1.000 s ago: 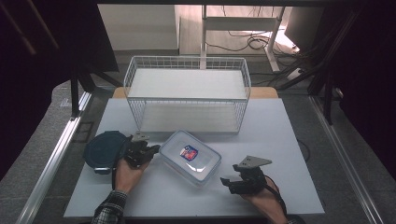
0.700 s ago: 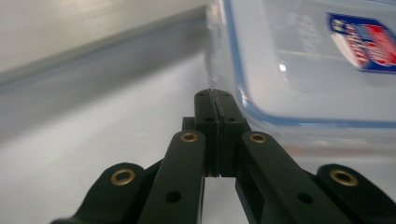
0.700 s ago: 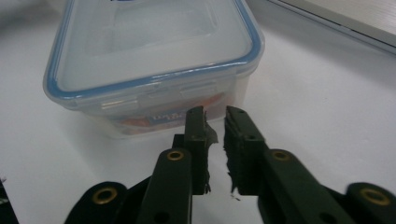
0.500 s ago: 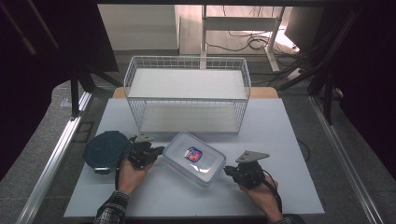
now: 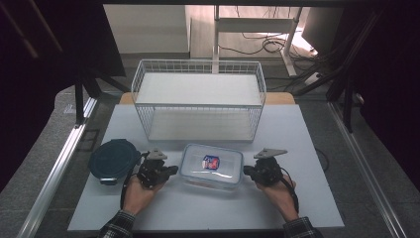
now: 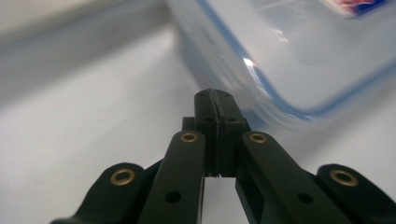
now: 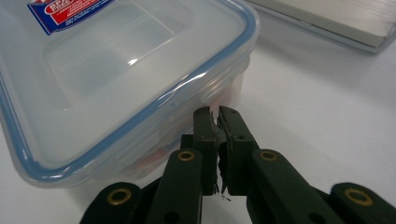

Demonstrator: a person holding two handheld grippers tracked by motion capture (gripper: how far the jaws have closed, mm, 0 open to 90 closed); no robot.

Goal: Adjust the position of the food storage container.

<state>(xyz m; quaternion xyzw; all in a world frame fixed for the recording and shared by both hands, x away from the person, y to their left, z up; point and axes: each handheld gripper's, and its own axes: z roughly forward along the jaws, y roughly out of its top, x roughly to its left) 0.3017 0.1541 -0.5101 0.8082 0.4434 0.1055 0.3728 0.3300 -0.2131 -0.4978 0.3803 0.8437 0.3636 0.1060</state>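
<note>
1. Flanking the clear container (image 5: 211,166), my two grippers sit one at each short end of it, on the white table (image 5: 297,134).
2. My left gripper (image 6: 213,95) has its jaws pressed together, tips just beside the container's blue-rimmed corner.
3. My right gripper (image 7: 215,114) has just closed; jaws nearly together, nothing clamped.
4. The wire basket (image 5: 198,106) stands behind; a dark round lid (image 5: 113,158) lies to the left.

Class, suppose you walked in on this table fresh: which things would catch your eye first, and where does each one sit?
First, the clear lidded food box with a red and blue label, near the front middle of the white table. A shut gripper presses in at each end of it, the left gripper and the right gripper, each in a hand. Behind stands a white wire basket, and a dark round lid lies at the left.
</note>
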